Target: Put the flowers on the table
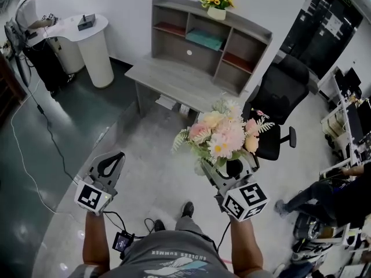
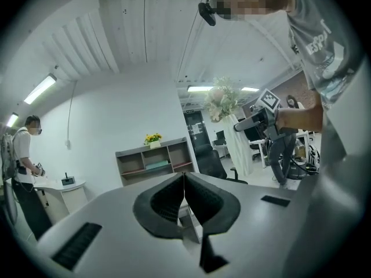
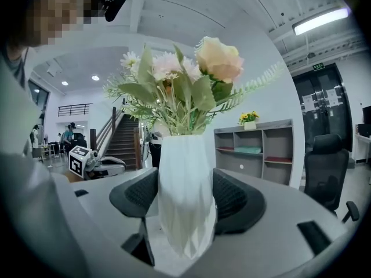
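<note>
A bouquet of pink, peach and white flowers (image 1: pixel 223 133) stands in a white faceted vase (image 3: pixel 185 196). My right gripper (image 1: pixel 228 165) is shut on the vase, its dark pads (image 3: pixel 235 198) pressing both sides. In the head view the blooms hide the vase. The grey desk (image 1: pixel 168 80) with a shelf unit stands ahead, some way beyond the flowers. My left gripper (image 1: pixel 114 160) hangs at the left, jaws shut together with nothing in them (image 2: pixel 184 178). The left gripper view shows the bouquet (image 2: pixel 223 100) held up at the right.
A small pot of yellow flowers (image 1: pixel 217 4) sits on top of the shelf unit. A black office chair (image 1: pixel 278 97) stands right of the desk. A person (image 1: pixel 35 33) works at a white round counter (image 1: pixel 87 39) at the far left. Another person (image 1: pixel 324 196) sits at the right.
</note>
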A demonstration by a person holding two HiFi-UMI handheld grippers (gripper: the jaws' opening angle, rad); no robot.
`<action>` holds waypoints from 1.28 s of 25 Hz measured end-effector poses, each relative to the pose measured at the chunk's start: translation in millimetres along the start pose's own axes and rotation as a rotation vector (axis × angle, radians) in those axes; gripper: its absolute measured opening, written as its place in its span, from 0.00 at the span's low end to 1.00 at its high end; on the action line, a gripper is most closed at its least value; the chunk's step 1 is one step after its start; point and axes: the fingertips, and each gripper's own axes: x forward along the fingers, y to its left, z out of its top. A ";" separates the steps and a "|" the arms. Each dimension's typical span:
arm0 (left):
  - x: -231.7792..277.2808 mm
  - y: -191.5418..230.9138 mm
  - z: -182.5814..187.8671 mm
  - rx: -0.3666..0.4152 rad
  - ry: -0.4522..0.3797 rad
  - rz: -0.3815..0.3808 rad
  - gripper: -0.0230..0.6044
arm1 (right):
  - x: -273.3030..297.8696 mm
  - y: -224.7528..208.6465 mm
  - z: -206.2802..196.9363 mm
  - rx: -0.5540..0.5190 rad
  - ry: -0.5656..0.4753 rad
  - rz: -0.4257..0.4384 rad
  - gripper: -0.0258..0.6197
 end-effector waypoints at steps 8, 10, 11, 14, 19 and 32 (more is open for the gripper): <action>33.1 3.7 -2.9 -0.030 0.034 0.023 0.06 | 27.0 -34.9 3.7 0.007 0.007 0.037 0.52; 42.6 6.1 -0.9 -0.036 0.040 0.032 0.06 | 33.6 -44.7 6.8 0.010 0.009 0.046 0.52; 47.6 6.9 1.0 -0.036 0.040 0.035 0.06 | 36.8 -49.6 8.4 0.013 0.010 0.050 0.52; 61.1 7.2 3.9 -0.037 0.036 0.047 0.06 | 45.5 -63.1 9.9 0.016 0.009 0.065 0.52; 78.6 10.1 4.1 -0.046 0.048 0.085 0.06 | 60.2 -84.6 12.7 0.018 0.008 0.096 0.52; 117.7 4.9 9.3 0.011 0.078 0.171 0.06 | 85.8 -136.7 20.0 0.024 0.008 0.194 0.52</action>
